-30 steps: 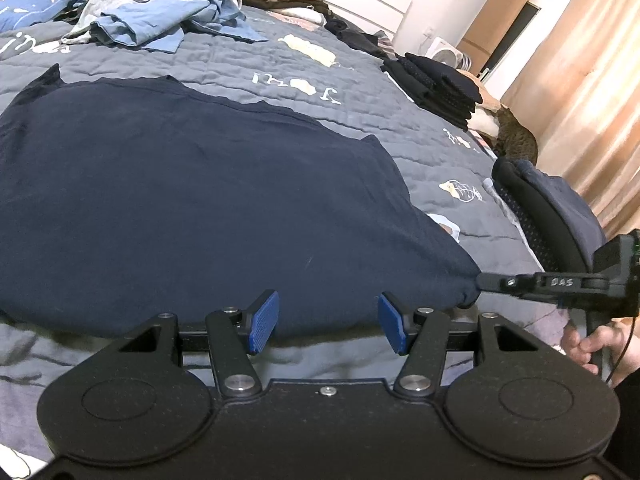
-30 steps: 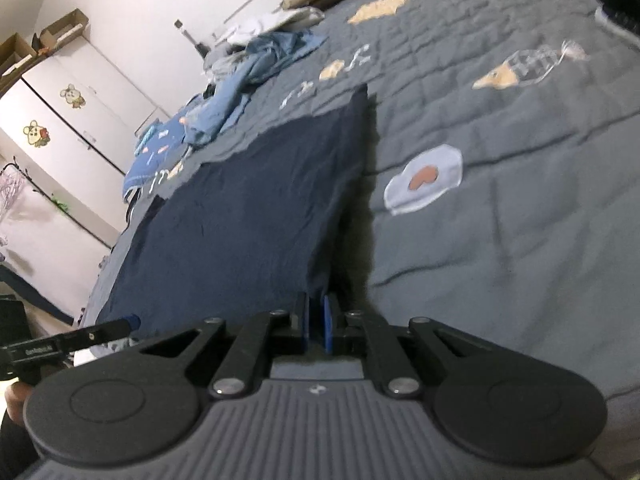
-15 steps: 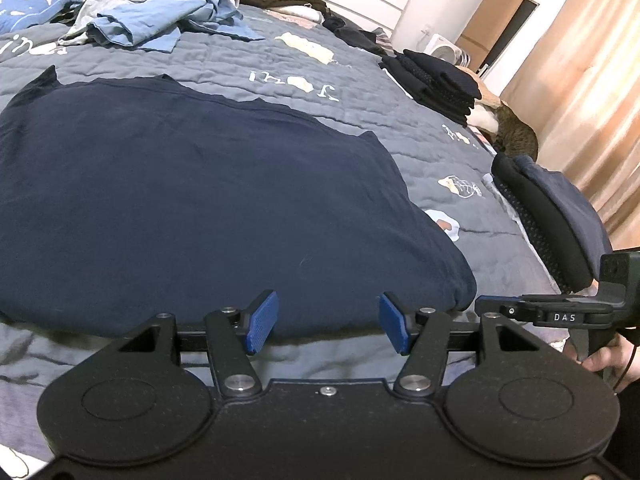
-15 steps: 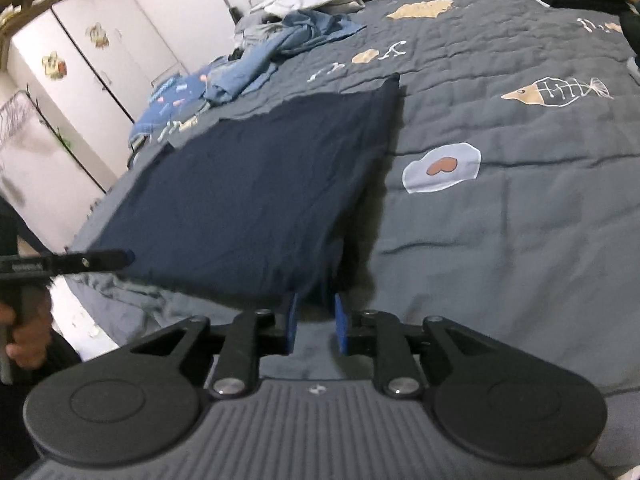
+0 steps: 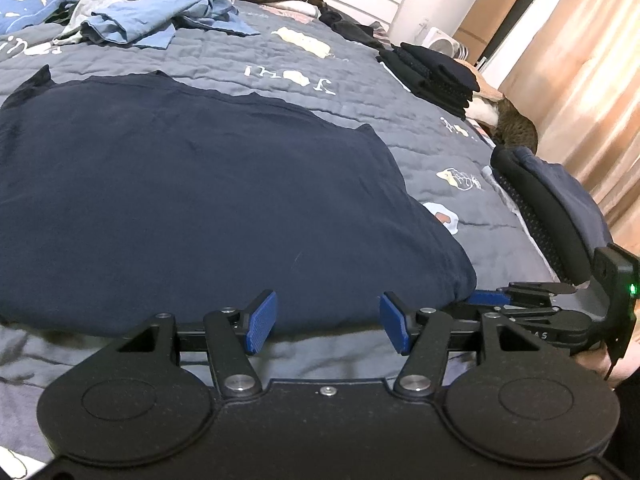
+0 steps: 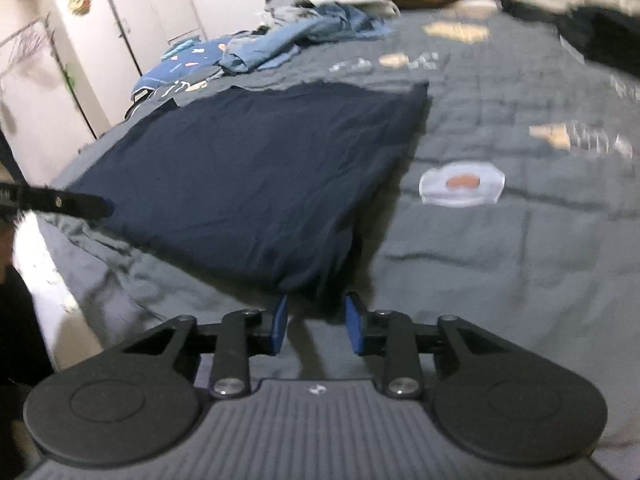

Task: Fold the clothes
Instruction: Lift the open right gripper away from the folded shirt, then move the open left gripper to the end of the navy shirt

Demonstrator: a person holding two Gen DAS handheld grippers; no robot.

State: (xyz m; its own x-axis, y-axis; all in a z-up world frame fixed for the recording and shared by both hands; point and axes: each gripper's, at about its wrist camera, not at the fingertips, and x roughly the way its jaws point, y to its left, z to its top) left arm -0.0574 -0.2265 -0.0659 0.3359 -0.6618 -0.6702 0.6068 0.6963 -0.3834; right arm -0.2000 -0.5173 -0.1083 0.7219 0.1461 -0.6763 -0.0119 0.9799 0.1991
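We see a navy garment spread flat across the near half of a bed, on a grey quilt printed with small cartoon patches. Its near hem lies just short of the bed's front edge.

Our left hand-held gripper hovers at that hem with its blue pads wide apart and nothing between them; the cloth sits just beyond the tips.

Our right hand-held gripper is at the garment's near right corner. Its pads are parted, and the dark corner of the garment hangs down to the gap between them without being pinched. In the left wrist view the same hand-held gripper reaches in from the right, its blue tip against the corner of the cloth.

Farther up the bed, a heap of light blue clothes lies unfolded near the head end. A stack of folded black garments sits toward the right side, with a second dark folded pile at the right edge. The right wrist view is blurred.
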